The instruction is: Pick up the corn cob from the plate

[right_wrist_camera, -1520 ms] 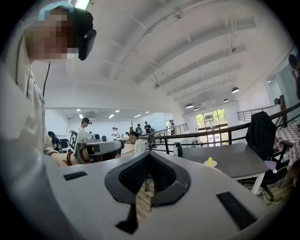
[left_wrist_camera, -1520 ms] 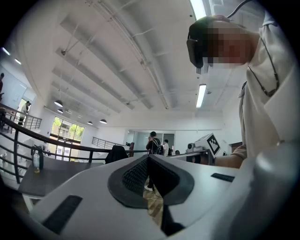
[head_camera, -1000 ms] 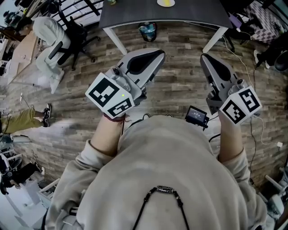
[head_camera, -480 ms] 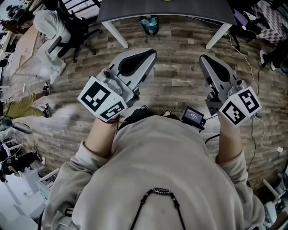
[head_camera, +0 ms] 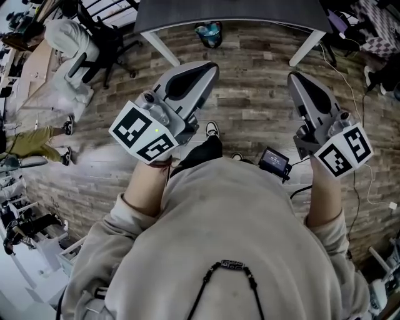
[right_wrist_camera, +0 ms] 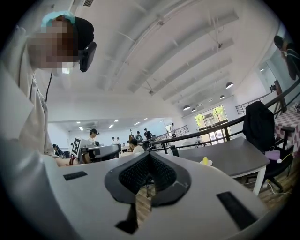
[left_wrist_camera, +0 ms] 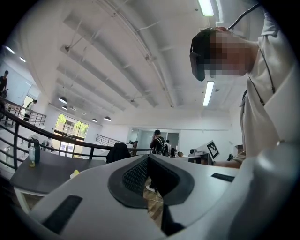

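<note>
Right gripper view shows the corn cob (right_wrist_camera: pixel 205 160) on its plate (right_wrist_camera: pixel 210 163) on the counter (right_wrist_camera: pixel 234 159), well apart. Right claw (right_wrist_camera: pixel 149 154) and left claw (left_wrist_camera: pixel 148 157) are pressed together, empty; arriving so could knock the cob off.

Bright, even ceiling strip lights (left_wrist_camera: pixel 208 92); fisheye edges bend and darken.

We count two white-and-grey handheld grippers: the left gripper (head_camera: pixel 207 69) and the right gripper (head_camera: pixel 296 79). There is one dark grey table on white legs (head_camera: pixel 231 12), bearing one small white plate (right_wrist_camera: pixel 210 163) with one yellow corn cob (right_wrist_camera: pixel 205 160). We also count one black swivel chair (head_camera: pixel 105 37) and one blue bucket-like container (head_camera: pixel 208 32).
</note>
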### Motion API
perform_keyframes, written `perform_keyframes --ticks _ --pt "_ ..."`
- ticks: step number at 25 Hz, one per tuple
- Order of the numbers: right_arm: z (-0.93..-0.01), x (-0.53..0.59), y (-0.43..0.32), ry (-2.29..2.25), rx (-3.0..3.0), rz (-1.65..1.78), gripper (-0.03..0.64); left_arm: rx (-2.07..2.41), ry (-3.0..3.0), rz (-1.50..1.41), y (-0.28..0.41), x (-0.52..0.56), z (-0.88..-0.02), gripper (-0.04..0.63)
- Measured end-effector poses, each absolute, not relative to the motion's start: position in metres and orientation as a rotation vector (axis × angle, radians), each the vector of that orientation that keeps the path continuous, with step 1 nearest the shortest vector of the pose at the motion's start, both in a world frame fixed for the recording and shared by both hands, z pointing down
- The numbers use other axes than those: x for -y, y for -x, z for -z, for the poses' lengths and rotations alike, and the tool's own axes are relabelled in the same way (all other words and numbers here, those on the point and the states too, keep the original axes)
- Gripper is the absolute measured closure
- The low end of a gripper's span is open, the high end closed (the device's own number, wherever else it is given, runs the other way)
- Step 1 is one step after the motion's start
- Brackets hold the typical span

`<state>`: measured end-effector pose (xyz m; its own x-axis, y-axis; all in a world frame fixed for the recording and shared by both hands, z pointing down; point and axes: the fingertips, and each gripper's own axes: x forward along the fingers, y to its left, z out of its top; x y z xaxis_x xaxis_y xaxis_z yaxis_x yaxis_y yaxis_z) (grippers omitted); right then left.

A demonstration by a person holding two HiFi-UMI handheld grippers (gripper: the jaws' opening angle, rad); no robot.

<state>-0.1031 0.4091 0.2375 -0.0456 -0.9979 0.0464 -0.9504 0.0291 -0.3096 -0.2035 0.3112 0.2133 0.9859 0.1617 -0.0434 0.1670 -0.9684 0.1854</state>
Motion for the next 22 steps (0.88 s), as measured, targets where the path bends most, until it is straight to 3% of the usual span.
perform_keyframes --ticks 22 --pt "-0.218 -0.247 0.064 2.162 -2.054 0.403 0.601 -0.534 -2.841 -0.118 0.156 -0.161 -0.237 0.594"
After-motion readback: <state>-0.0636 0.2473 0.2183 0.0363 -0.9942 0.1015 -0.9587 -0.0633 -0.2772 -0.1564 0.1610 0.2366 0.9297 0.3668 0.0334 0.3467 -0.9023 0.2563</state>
